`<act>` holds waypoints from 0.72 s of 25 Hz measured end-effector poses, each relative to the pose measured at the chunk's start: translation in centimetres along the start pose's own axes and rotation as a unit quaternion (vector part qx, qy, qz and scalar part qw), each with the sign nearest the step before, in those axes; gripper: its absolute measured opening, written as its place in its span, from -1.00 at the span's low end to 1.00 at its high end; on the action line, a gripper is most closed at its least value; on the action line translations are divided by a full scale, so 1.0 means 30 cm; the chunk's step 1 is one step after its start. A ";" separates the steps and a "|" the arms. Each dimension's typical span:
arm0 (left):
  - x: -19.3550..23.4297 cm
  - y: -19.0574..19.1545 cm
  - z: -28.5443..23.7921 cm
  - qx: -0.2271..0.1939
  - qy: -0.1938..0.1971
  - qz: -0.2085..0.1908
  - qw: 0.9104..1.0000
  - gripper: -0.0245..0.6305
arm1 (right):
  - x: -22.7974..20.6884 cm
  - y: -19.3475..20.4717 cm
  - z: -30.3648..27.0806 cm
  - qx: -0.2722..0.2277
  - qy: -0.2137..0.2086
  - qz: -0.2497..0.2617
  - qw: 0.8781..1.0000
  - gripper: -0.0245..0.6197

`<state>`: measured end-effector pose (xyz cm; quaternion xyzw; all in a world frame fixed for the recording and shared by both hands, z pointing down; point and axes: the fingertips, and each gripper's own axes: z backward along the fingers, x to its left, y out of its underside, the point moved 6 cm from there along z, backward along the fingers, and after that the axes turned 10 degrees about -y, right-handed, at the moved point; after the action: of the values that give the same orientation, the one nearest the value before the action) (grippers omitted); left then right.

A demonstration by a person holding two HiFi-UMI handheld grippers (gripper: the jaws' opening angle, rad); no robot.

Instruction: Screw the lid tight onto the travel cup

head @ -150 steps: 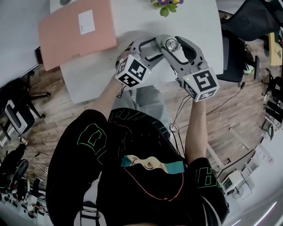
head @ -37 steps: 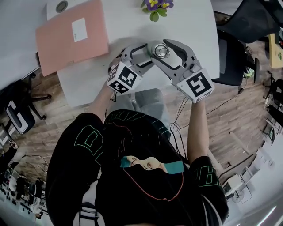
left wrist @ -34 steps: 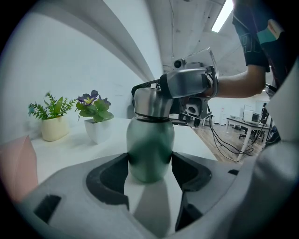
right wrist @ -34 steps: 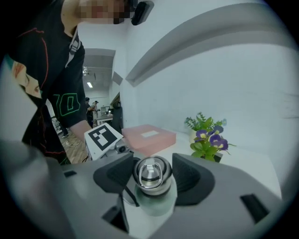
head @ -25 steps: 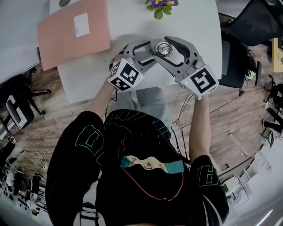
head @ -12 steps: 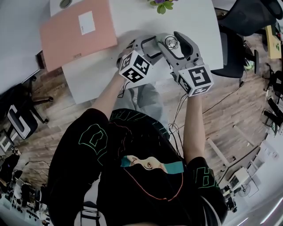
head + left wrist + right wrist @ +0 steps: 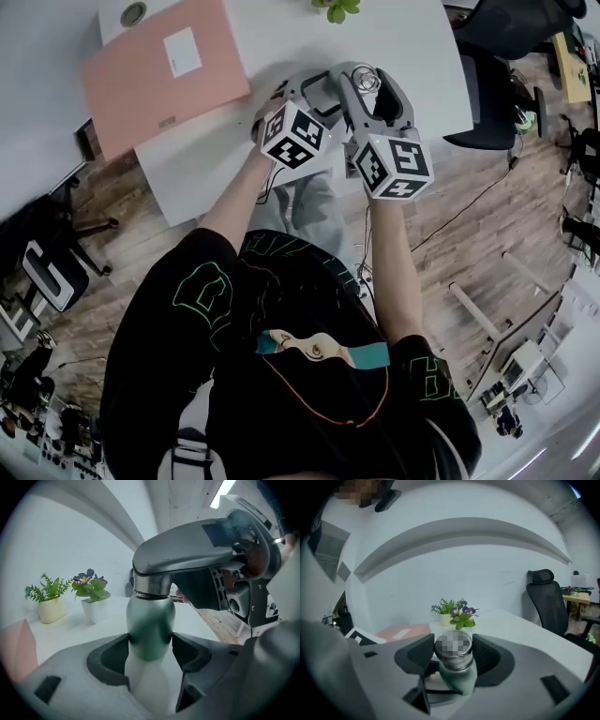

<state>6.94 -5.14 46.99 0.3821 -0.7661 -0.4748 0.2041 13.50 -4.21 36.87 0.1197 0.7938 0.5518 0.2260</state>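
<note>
The left claw (image 7: 150, 645) is shut on the fat green middle of the travel cup (image 7: 150, 620). Its 2 dark pads press on both sides. I think it does this so the cup cannot spin. The right claw (image 7: 453, 654) comes in from above and hugs the lid (image 7: 366, 82), with its jaws closed on it. I think this is the claw that twists, so the lid goes on tight. 1 holds, 1 turns.

The cup stands up straight between the 2 claws, over the near edge of the white table (image 7: 412, 56). I cannot tell if its bottom touches the table.

The cup is round and smooth, green up high and pale lower down. It gets thinner at the neck. The lid is shiny silver metal, and round when you look down on it. The claws are hard and grey. Their dark pads are curved, so they fit round things well.

A flat pink folder (image 7: 164, 70) lies well apart on the table. A small plant with purple flowers (image 7: 91, 585) sits far back in a white pot.
</note>
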 end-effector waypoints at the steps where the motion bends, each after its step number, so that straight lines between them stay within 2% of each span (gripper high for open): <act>1: -0.001 0.000 -0.001 0.000 0.000 0.000 1.000 -0.01 | -0.001 -0.003 0.002 0.006 -0.004 0.007 1.000 -0.13; 5: 0.000 0.001 -0.001 0.001 0.001 -0.001 1.000 -0.01 | -0.005 -0.021 0.016 0.024 -0.028 0.057 0.998 -0.12; 8: 0.002 0.000 0.002 0.002 0.001 -0.002 1.000 -0.01 | -0.004 -0.039 0.023 0.034 -0.070 0.084 0.993 -0.12; 18: -0.007 0.007 0.004 0.003 0.000 -0.003 1.000 -0.01 | -0.038 -0.037 -0.002 0.085 -0.199 0.153 0.964 -0.09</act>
<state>6.90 -4.86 47.13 0.3846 -0.7663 -0.4735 0.2015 14.52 -5.15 36.10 0.3664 0.7486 0.4755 0.2814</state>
